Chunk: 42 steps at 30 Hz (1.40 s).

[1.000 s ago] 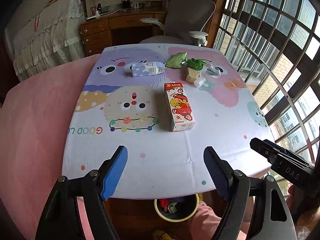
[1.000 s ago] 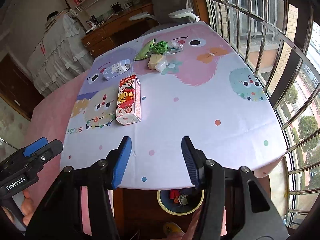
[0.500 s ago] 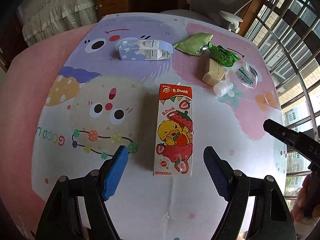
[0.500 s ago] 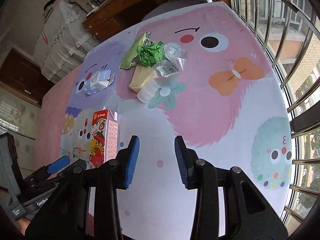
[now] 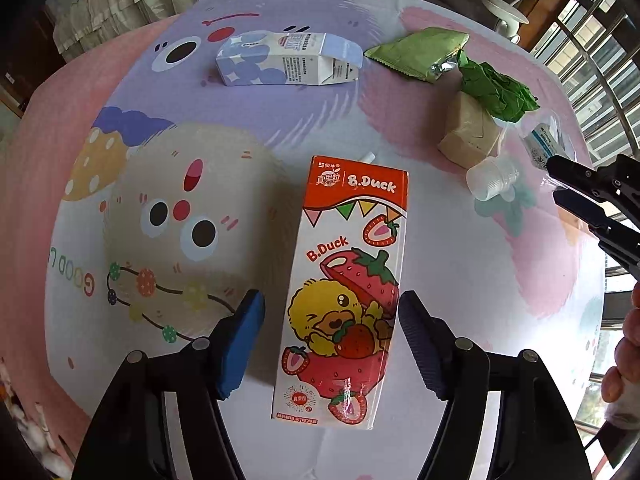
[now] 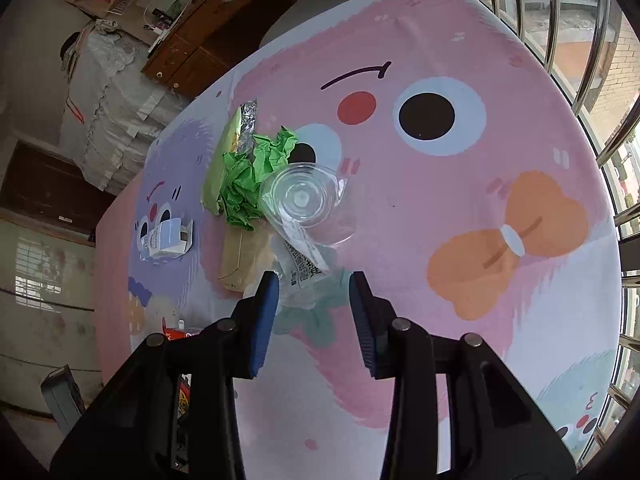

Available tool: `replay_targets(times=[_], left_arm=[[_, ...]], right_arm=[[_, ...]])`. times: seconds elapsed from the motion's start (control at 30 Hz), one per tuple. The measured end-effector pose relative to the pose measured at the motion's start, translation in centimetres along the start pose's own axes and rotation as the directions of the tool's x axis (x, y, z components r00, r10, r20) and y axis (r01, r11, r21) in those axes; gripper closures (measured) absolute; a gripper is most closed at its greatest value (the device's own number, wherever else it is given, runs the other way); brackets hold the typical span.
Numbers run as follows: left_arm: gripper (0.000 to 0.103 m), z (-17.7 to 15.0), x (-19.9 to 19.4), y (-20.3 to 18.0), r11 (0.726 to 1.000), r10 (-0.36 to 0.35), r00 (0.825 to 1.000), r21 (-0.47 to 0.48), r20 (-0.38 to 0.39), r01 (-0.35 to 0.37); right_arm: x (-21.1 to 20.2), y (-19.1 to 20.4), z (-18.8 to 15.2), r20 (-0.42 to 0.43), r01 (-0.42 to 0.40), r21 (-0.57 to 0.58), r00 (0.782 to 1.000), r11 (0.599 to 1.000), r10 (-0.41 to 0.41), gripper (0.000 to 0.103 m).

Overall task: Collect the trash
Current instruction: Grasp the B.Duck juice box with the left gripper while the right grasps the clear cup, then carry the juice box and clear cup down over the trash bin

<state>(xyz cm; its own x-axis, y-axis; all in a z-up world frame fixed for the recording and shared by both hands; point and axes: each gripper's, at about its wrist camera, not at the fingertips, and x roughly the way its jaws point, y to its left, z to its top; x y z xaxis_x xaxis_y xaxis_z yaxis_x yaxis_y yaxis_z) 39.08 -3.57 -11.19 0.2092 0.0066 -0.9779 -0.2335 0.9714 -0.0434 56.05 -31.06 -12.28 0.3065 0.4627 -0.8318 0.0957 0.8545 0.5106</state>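
Observation:
A red and white strawberry drink carton lies flat on the cartoon tablecloth. My left gripper is open, its blue fingers standing on either side of the carton's lower half without touching it. A crushed clear plastic bottle lies further right. My right gripper is open with the bottle's near, labelled end between its fingertips. It also shows in the left wrist view as the right gripper, just beyond the bottle.
A blue milk carton, green foil wrapper, crumpled green paper and tan box lie beyond. Barred windows run along the right. A wooden desk stands behind the table. A person's hand shows at right.
Both grippers have moved forward and down over the table. The left one now straddles the strawberry carton, and the right one has closed in on the clear bottle.

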Motion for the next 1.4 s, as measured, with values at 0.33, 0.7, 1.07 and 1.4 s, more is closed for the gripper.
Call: replay_targets(times=[0.33,0.7,1.07,1.4], left_arm=[[0.049,0.8,1.1,-0.3,0.999,-0.031,0.999,-0.027,-0.020,0.030],[0.050,-1.9,-3.4,1.2,0.999,0.002,0.996,-0.054,0.084,0.002],[0.050,-7.9,-10.1,6.4,1.000,-0.010,0.986,-0.021,0.165,0.013],[0.050,-15.3,-13.9,11.3,0.992,-0.053,0.973,0.120,0.225,0.026]], right_arm=[[2.1,0.1,1.1,0.023,-0.019,0.028,1.000,0.999,0.019,0.081],[-0.9,3.1,-2.6,0.036,-0.007,-0.133,0.999,0.991,0.012,0.087],[-5.8,6.9,-12.7,-0.024,0.005,-0.334,1.000,0.943,-0.014,0.087],[-9.2,10.9,-23.2,-0.011,0.039,-0.373,0.999,0.927,-0.047,0.087]])
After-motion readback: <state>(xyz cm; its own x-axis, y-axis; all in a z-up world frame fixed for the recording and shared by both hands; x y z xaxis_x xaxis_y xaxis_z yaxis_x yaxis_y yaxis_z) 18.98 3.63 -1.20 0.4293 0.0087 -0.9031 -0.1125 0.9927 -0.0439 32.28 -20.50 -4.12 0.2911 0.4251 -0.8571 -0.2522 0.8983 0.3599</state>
